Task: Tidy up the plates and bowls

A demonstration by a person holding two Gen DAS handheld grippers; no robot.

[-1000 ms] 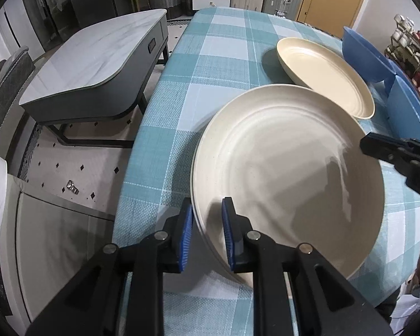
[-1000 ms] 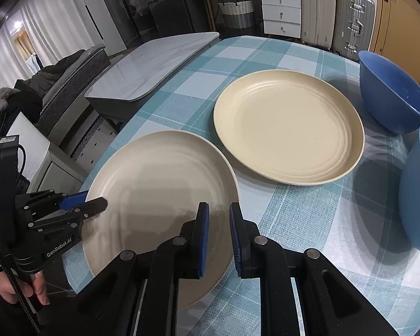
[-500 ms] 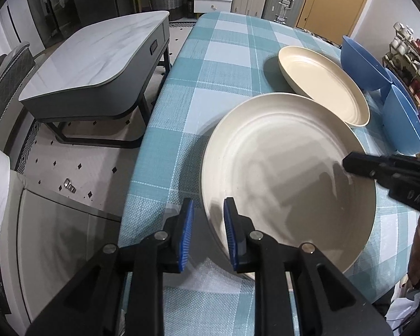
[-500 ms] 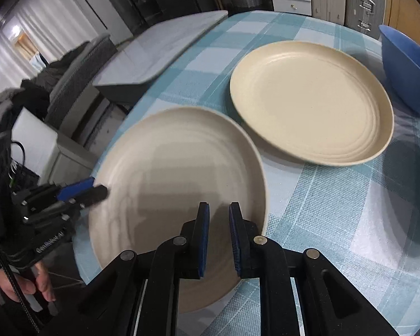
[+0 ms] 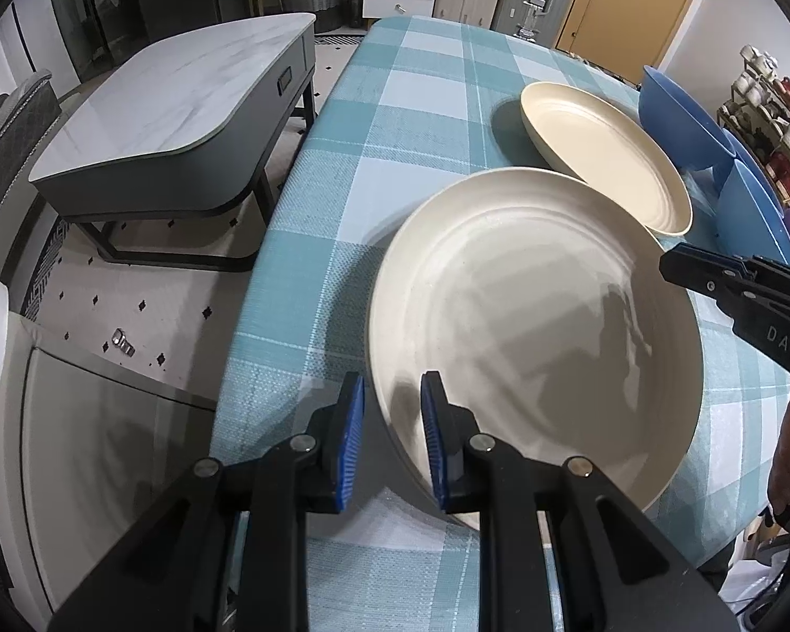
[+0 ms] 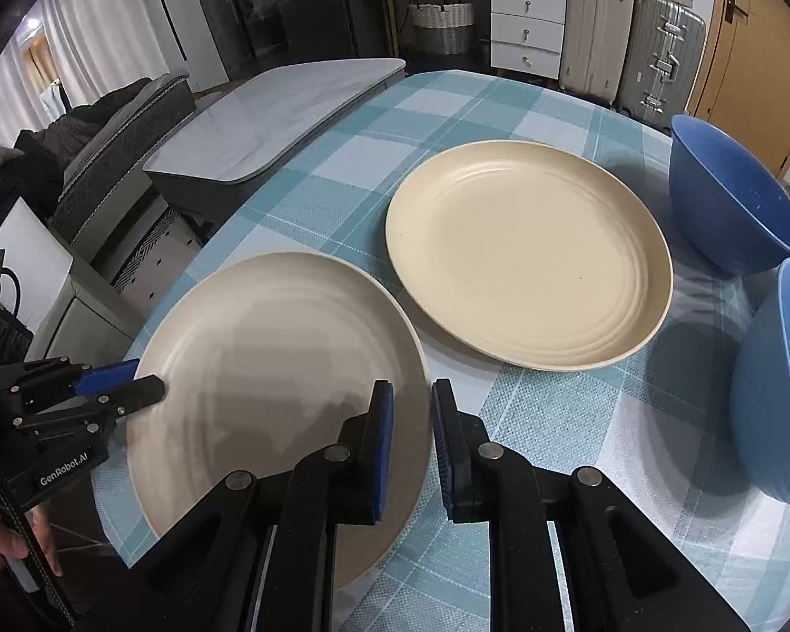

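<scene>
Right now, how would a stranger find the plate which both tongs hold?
On the checked tablecloth lie two cream plates. The held plate is the paler, nearer one at the table's edge, gripped by left tongs and right tongs on opposite rims.

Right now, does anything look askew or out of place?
Yes: the near plate sits tilted, overhanging the table edge, with both tools gripping its rim. The far plate lies flat; nothing spilled or damaged.
</scene>
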